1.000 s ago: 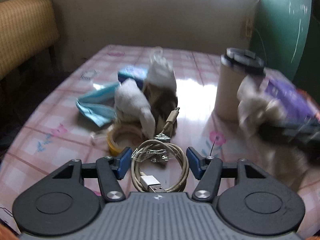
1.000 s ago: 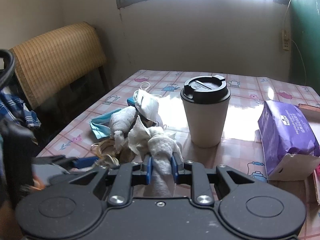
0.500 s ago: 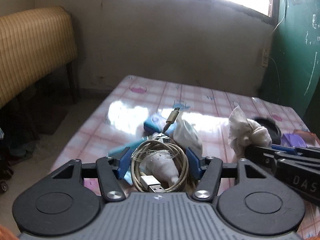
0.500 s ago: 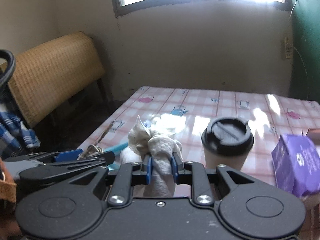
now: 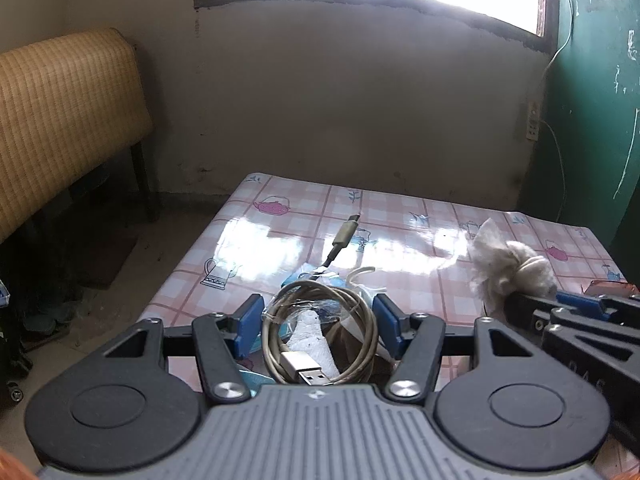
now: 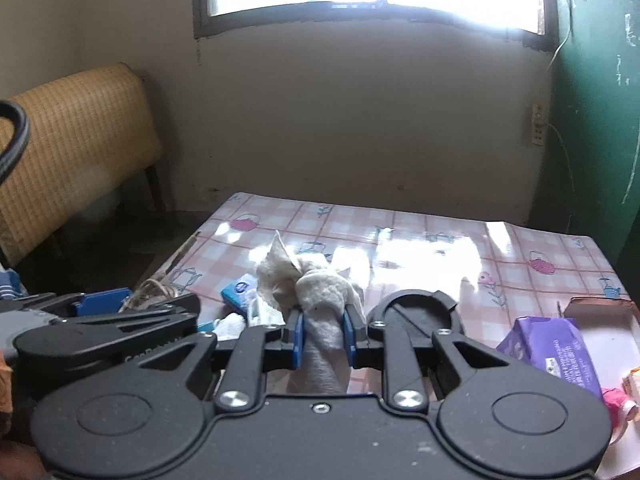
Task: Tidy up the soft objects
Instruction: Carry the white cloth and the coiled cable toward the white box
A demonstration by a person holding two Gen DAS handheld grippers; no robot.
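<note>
At the left, the left gripper point(image 5: 318, 322) stood half open around a coiled beige USB cable point(image 5: 320, 344), springy and light, apparently pinched at the coil's sides; contact was hard to confirm. To its right, the right gripper point(image 6: 323, 332) was clamped on a knotted white cotton rag point(image 6: 316, 292), limp and compressible, gripped below its knot above the pink checked tablecloth point(image 6: 420, 232).

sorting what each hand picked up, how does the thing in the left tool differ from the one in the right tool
The left tool holds a coiled USB cable; the right tool holds a bunched white cloth. The cable is a thin, glossy loop with metal plugs; the cloth is thick and fuzzy. The cable spans wide jaws; the cloth is squeezed narrow. Both are held above the table.
</note>
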